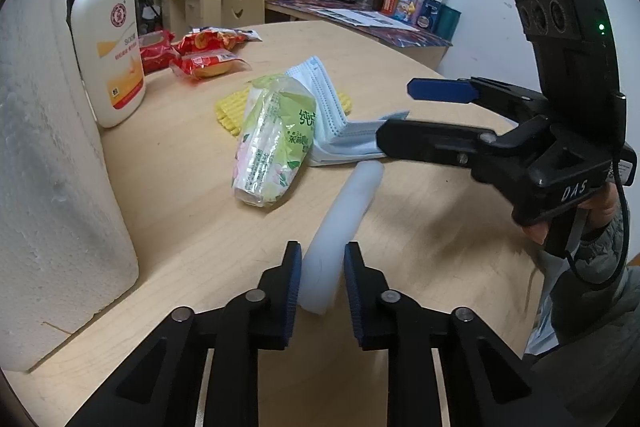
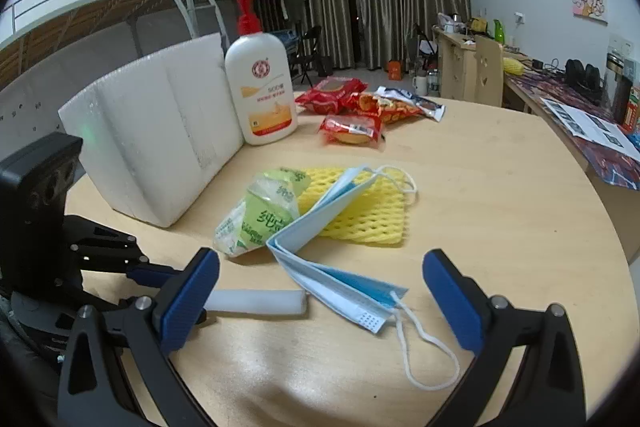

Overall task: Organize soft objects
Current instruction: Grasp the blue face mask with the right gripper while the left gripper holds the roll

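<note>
A white foam tube [image 1: 344, 211] lies on the wooden table, and my left gripper [image 1: 322, 267] is shut on its near end, a blue pad on each side. In the right wrist view the same tube [image 2: 256, 301] lies flat at lower left. My right gripper [image 2: 320, 263] is open wide, just above a folded stack of blue face masks [image 2: 320, 227] with a loose ear loop. In the left wrist view the right gripper [image 1: 396, 113] reaches in from the right over the masks [image 1: 332, 115]. A green tissue pack [image 1: 272, 139] and a yellow foam net [image 2: 360, 215] lie beside the masks.
A large white styrofoam block [image 1: 52, 167] stands at the left, with a lotion pump bottle [image 1: 110, 47] next to it. Red snack packets [image 1: 208, 55] lie further back. The table's curved edge [image 2: 600, 227] runs along the right. A person's hand [image 1: 600, 211] holds the right gripper.
</note>
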Motion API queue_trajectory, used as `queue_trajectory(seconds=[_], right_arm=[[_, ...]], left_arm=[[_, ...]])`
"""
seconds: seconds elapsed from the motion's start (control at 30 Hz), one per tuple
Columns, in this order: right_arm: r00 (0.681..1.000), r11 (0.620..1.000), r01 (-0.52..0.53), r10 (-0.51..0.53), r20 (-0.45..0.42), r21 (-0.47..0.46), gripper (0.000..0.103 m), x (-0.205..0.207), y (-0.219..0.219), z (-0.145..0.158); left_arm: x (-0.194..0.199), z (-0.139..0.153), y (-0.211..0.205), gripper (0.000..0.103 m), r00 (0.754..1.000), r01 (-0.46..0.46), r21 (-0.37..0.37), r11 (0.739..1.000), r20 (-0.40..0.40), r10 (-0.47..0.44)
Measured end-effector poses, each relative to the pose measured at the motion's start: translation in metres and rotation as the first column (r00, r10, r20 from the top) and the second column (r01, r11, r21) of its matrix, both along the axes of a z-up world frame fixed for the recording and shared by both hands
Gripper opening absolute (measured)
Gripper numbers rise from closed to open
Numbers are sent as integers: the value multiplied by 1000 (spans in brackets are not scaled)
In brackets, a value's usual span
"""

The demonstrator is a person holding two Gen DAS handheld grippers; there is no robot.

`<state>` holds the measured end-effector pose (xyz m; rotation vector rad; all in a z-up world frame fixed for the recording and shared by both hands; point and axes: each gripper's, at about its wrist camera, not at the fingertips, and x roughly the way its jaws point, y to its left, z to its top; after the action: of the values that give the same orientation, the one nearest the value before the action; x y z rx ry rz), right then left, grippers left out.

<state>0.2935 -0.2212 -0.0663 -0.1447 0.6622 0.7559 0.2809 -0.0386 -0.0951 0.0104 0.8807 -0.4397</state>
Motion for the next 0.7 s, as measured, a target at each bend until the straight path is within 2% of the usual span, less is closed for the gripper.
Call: queue_trajectory(seconds=[0.2,0.23,0.27,0.33,0.43,0.5,0.57,0.7], right_arm=[[999,997,-51,51,2,-60,101,-4,16,-4],[999,996,-49,49,-1,-75,90,-3,18,-4],[999,993,-48,48,-7,-104,76,-2,21,-7],[999,989,-48,47,-11,-137,65,-2,25,-11],[998,985,-55,52,-24,-165,59,-1,27,-16],[998,982,-55,52,-20,-179,47,-2,28,-17],[998,981,-59,54,-27,-185,29,-2,29,-18],[997,981,-74,67,-46,-178,16,-5,29,-19]], left_arm=[[0,0,3,21,1000,-3,0,1000,4,3],[1,0,3,21,1000,-2,0,1000,5,2],[1,0,3,21,1000,-2,0,1000,5,2],[0,-1,3,21,1000,-5,-3,1000,2,5],[-1,0,3,21,1000,-7,-9,1000,1,7],[-2,0,3,21,1000,-7,-9,1000,1,7],[-2,0,3,21,1000,-8,-10,1000,1,8],[-2,0,3,21,1000,-10,-14,1000,0,10]])
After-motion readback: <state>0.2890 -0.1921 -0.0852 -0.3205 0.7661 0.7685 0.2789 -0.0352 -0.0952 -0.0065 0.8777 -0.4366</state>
